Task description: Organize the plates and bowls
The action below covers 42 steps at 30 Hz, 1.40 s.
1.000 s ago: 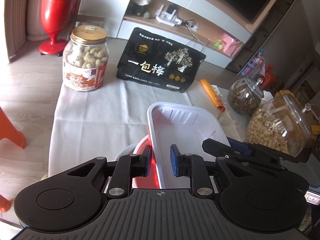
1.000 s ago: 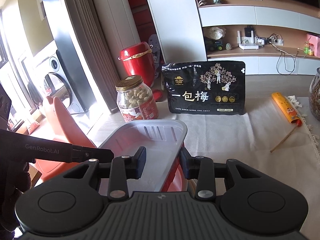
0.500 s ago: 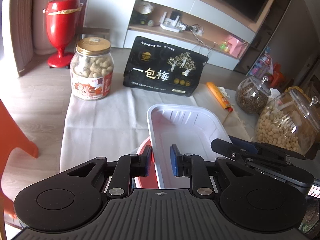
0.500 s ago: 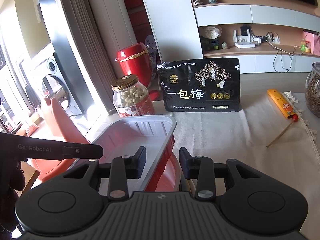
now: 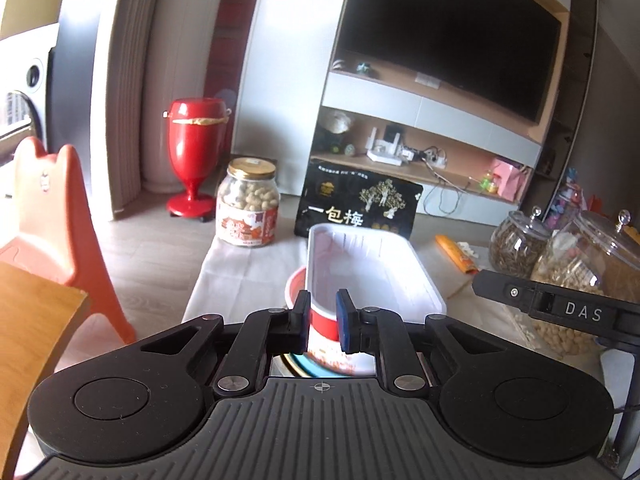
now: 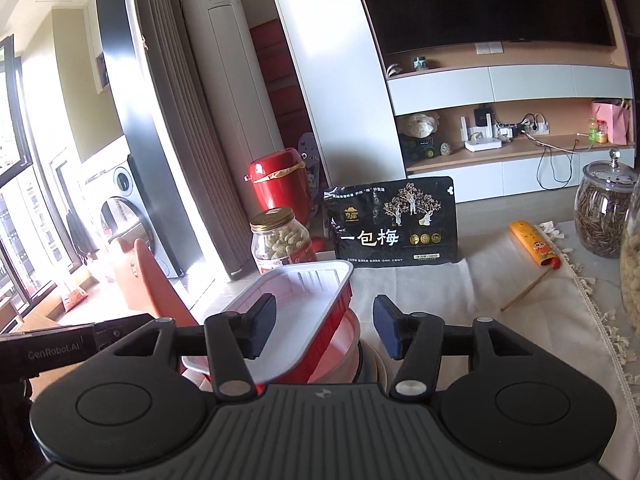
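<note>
A rectangular tray (image 5: 372,268), white inside and red outside, rests tilted on a round red bowl (image 5: 324,322). A blue-rimmed dish (image 5: 298,362) lies under the bowl. My left gripper (image 5: 323,320) is shut on the tray's near left rim. In the right wrist view the same tray (image 6: 296,304) sits on the red bowl (image 6: 340,344). My right gripper (image 6: 325,330) is open, its fingers standing either side of the tray's right wall without touching it.
On the white cloth (image 6: 460,308) stand a nut jar (image 5: 247,202), a black snack bag (image 5: 356,206), two glass jars (image 5: 516,242) and an orange packet (image 6: 534,242). An orange chair (image 5: 48,216) and a wooden surface (image 5: 28,320) are at left.
Both grippers rose and tilted up, so more of the room shows. My right gripper opened wide and let go of the tray. The left stays shut on the tray.
</note>
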Tool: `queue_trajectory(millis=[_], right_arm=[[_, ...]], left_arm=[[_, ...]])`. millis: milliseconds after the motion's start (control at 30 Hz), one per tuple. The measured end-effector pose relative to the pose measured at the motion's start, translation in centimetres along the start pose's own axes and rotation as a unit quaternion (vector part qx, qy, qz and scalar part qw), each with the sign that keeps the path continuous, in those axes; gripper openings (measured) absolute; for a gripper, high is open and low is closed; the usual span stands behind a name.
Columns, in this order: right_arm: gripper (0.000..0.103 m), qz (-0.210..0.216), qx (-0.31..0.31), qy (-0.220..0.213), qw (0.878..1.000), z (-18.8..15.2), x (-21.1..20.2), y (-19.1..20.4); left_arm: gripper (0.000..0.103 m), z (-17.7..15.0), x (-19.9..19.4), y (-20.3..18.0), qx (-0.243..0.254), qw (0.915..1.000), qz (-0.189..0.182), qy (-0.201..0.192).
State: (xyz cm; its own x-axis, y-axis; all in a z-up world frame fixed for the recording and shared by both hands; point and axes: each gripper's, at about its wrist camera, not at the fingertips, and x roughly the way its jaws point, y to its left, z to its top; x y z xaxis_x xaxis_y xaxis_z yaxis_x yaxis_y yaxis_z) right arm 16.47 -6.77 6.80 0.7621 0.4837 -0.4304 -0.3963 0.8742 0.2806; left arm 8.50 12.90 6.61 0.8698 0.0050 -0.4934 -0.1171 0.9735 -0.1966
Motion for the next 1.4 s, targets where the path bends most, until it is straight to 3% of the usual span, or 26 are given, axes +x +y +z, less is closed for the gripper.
queue_trajectory(millis=[100, 300, 367, 433, 567, 1400], right_arm=[[0.058, 0.008, -0.006, 0.030, 0.999, -2.9, -2.8, 0.3], [0.059, 0.006, -0.018, 0.075, 0.997, -9.7, -7.0, 0.9], [0.059, 0.003, -0.017, 0.086, 0.996, -11.2, -7.8, 1.0], [0.059, -0.005, -0.020, 0.091, 0.996, -12.0, -8.3, 1.2], [0.059, -0.007, -0.025, 0.099, 0.995, -12.7, -9.0, 1.7], [0.064, -0.005, -0.022, 0.096, 0.995, -13.0, -9.4, 2.3]], left_arm=[[0.017, -4.2, -1.7, -1.1, -0.019, 0.9997, 0.001, 0.014], [0.016, -9.4, -3.0, -3.1, 0.012, 0.9970, 0.005, 0.076], [0.016, -10.2, -3.9, -3.7, 0.025, 0.9968, -0.002, 0.075], [0.016, -10.8, -5.3, -4.4, 0.046, 0.9971, 0.019, 0.057], [0.016, -11.2, -7.5, -5.7, 0.084, 0.9934, 0.074, 0.023], [0.016, -11.3, -7.9, -4.9, 0.062, 0.9947, 0.066, 0.049]])
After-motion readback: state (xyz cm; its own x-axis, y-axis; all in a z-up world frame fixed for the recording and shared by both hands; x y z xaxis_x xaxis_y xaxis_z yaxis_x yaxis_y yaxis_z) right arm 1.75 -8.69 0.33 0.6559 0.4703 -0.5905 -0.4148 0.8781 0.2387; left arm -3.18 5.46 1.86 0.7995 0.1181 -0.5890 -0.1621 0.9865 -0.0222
